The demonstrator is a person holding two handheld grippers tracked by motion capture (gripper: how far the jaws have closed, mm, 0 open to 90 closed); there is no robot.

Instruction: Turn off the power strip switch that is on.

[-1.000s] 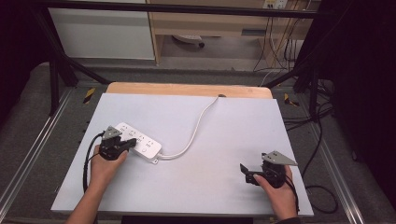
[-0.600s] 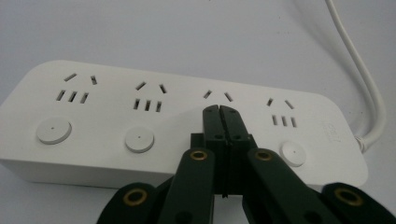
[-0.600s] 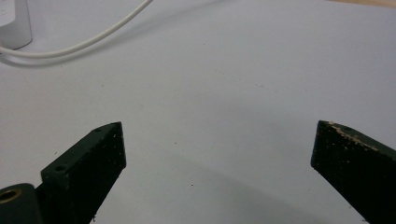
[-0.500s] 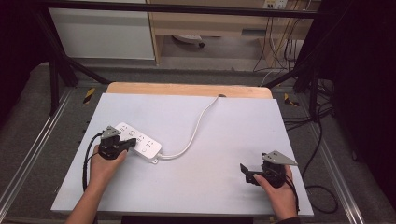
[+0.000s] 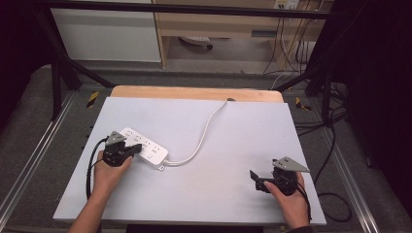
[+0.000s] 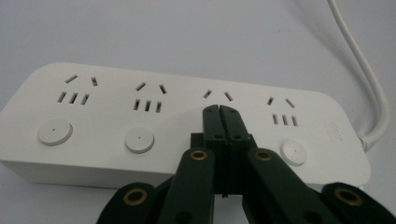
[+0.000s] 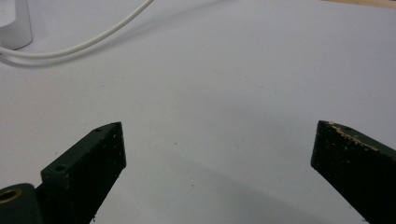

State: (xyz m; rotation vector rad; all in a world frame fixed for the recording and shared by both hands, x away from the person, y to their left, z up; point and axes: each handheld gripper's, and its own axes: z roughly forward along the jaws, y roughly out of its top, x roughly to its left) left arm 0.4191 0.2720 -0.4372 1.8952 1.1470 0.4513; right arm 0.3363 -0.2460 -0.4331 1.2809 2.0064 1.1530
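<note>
White plastic, the four-socket power strip (image 6: 177,121) lies at the table's (image 5: 209,194) left side, its cord (image 5: 204,133) curving away to the far edge. Nothing has shifted over the last second: my left gripper (image 6: 219,109), jaws pressed together, stays planted over the third socket's round button, so I judge the press is under way. My right gripper (image 5: 257,180) rests spread wide, well apart, hand low on the table.
</note>
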